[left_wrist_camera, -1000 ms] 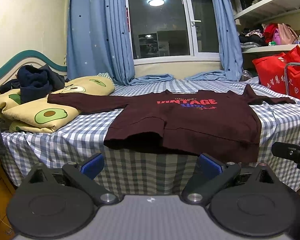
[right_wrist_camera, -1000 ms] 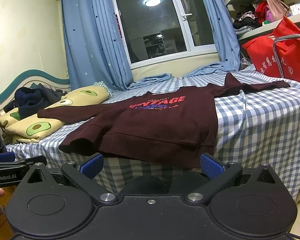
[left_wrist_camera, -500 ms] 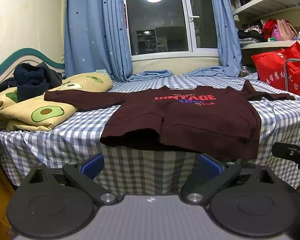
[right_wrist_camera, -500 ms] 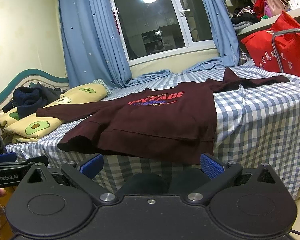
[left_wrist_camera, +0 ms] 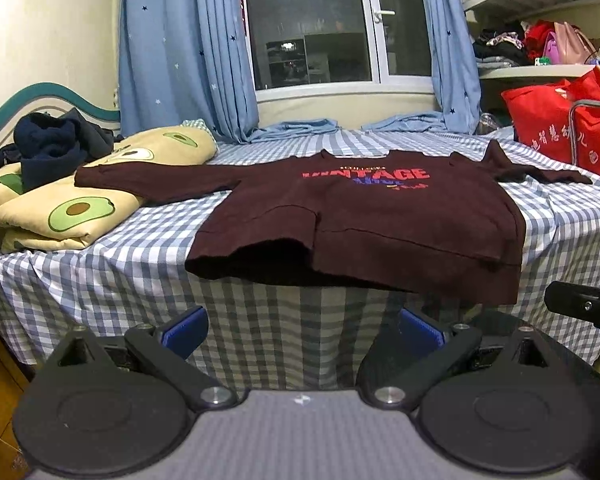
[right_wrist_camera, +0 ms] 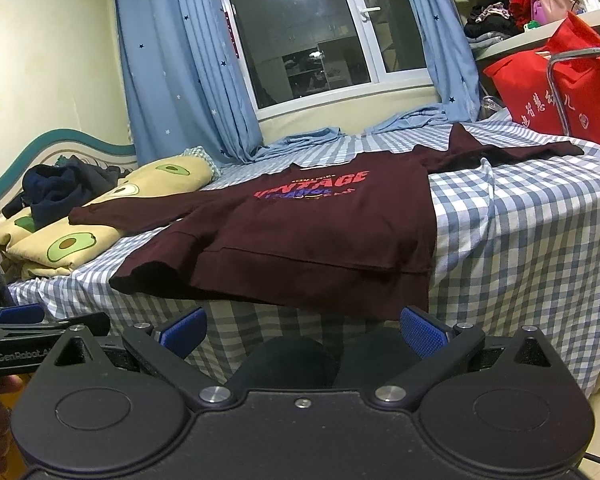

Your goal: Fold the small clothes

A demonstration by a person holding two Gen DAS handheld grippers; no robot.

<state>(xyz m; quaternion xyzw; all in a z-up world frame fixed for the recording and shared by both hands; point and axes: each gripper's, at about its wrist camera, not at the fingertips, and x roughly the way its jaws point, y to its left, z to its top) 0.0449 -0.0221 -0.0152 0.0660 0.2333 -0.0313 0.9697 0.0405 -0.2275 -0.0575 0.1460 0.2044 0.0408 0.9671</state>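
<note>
The dark red sweater lies flat on the bed, sleeves spread out, so we can fold it. Our left gripper and right gripper wait low by the bed edge, wide apart and empty, ready to grab the hem.

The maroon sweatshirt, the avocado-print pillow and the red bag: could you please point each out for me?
maroon sweatshirt (left_wrist_camera: 380, 216), left wrist view, on its chest.
avocado-print pillow (left_wrist_camera: 60, 216), left wrist view, on its near end.
red bag (right_wrist_camera: 540, 100), right wrist view, on its printed side.
</note>
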